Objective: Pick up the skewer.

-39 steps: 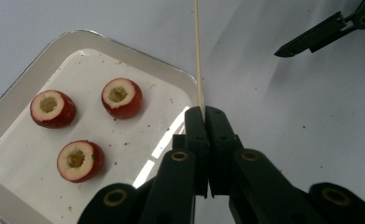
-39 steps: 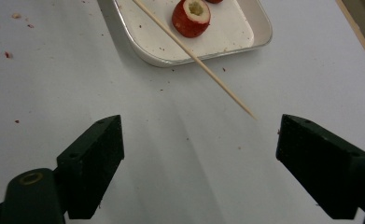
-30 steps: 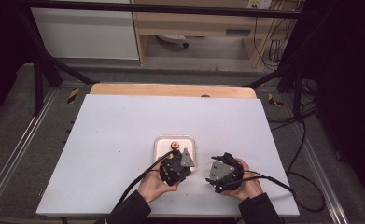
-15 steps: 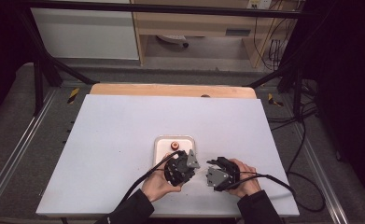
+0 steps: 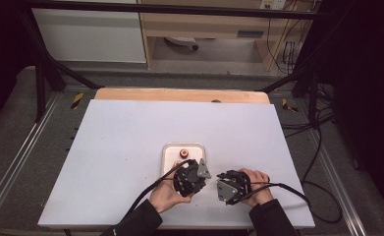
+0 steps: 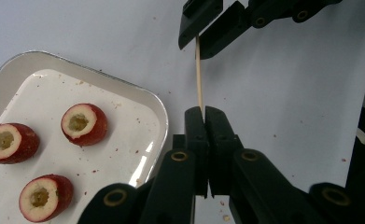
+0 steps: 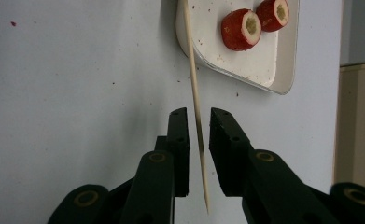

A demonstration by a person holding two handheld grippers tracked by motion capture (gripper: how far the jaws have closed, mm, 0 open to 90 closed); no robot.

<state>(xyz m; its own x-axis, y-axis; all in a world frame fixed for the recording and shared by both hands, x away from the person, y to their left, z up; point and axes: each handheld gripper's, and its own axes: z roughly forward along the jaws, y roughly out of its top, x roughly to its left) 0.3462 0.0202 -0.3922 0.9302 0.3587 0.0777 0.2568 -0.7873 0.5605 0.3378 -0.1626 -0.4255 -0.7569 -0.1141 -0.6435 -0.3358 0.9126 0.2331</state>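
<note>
My left gripper (image 6: pixel 203 114) stays clamped on the skewer (image 6: pixel 199 74) while my right gripper's (image 7: pixel 199 116) jaws, just closing around its far end without yet pinching, prepare to steady it beside the tray (image 6: pixel 157 107) of 3 cored red fruit pieces (image 6: pixel 83 124) at lower left.

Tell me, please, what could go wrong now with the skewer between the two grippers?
1. The right gripper has just been closing around the skewer, but gaps still show beside it. If the left gripper, shut on the other end, lets go too early, the skewer may drop.
2. The thin skewer spans both grippers; any pull apart or twist could bend or snap it.
3. The tray lies close and could be knocked.
</note>
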